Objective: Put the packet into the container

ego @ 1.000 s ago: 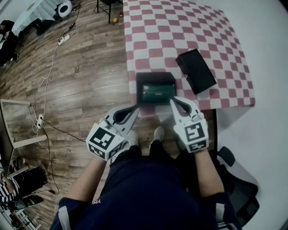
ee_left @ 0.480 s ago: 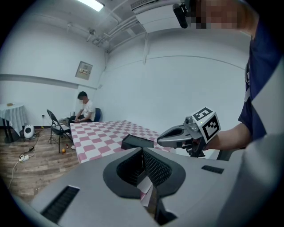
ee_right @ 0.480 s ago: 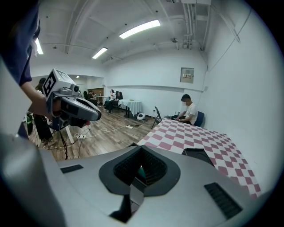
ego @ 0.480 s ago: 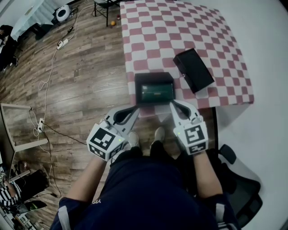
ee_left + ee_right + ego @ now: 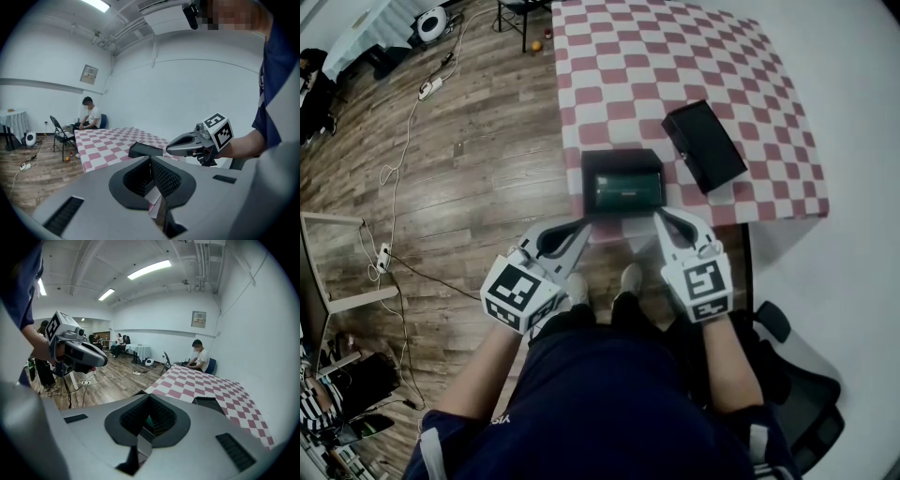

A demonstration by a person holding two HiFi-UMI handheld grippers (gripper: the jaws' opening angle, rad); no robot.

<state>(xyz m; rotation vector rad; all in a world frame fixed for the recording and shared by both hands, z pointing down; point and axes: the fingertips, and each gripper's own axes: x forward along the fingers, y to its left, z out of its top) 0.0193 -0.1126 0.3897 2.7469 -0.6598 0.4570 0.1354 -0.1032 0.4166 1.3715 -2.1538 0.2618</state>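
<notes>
The table [image 5: 675, 56], under its checked cloth, is carrying everything, and its near edge is where the main risk is sitting: anything pushed toward 6 o'clock is going to drop to the wooden floor [image 5: 469, 169].

The left gripper [image 5: 583, 222] is hovering at the container's 7 o'clock corner and the right gripper [image 5: 658, 215] at its 5 o'clock corner. Both are showing their jaws pressed together with nothing pinched between them. With tips this close, a careless pull or sideways sweep is likely going to clip the container wall.

The container [image 5: 623, 158] is resting right at that near edge, so a nudge from either tip is probably going to tip it or drag it off.

The lid [image 5: 705, 147] is lying flat on the cloth at the container's 2 o'clock, apart from it, so the container is standing open; a tilt is going to spill it.

The packet [image 5: 627, 192], green, is already lying inside the container, loose, and is going to slide out if the container tips.
</notes>
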